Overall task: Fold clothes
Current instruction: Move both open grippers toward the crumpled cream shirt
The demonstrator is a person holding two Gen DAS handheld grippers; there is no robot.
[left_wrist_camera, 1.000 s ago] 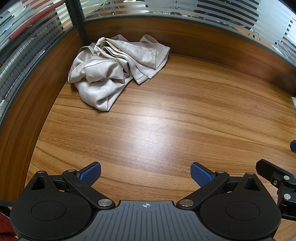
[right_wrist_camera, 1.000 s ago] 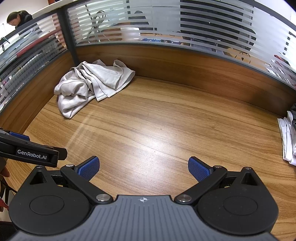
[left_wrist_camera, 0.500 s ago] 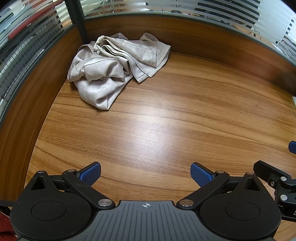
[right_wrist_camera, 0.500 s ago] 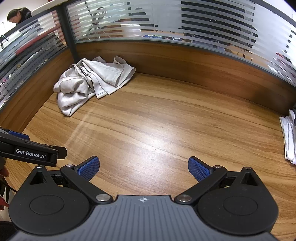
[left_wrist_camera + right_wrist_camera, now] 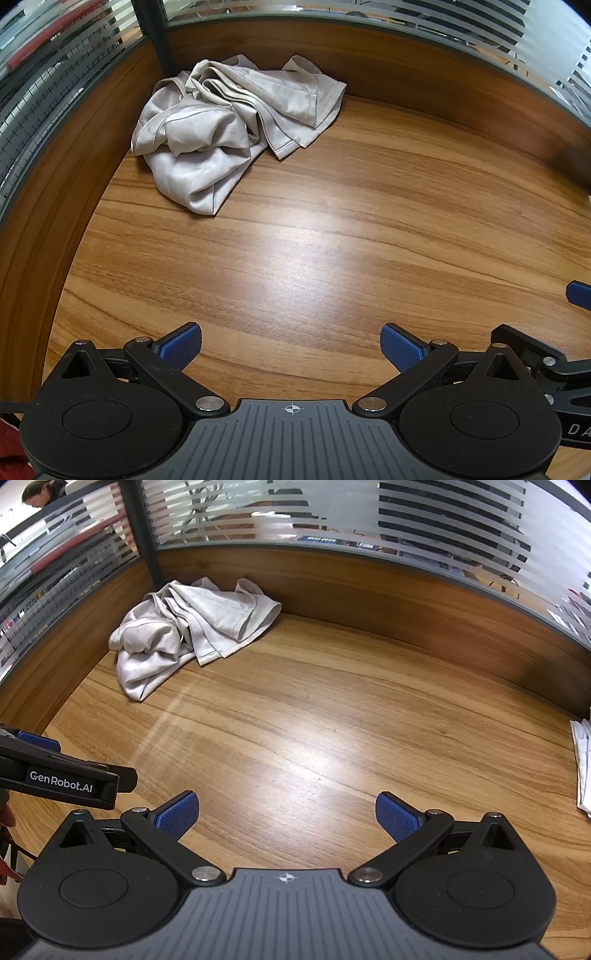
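Both claws released: left claw (image 5: 291,345) reads "GenRobot.AI", right claw (image 5: 287,816); crumpled garment (image 5: 229,129) untouched

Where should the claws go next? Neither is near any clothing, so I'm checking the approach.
Probably forward and left, toward the crumpled garment in the desk's far corner. Both the left claw and right claw are open, empty and over bare wood.

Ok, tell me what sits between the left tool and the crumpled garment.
Nothing visible does. Only bare wooden tabletop lies between the open left tool and the crumpled beige garment in the far left corner.
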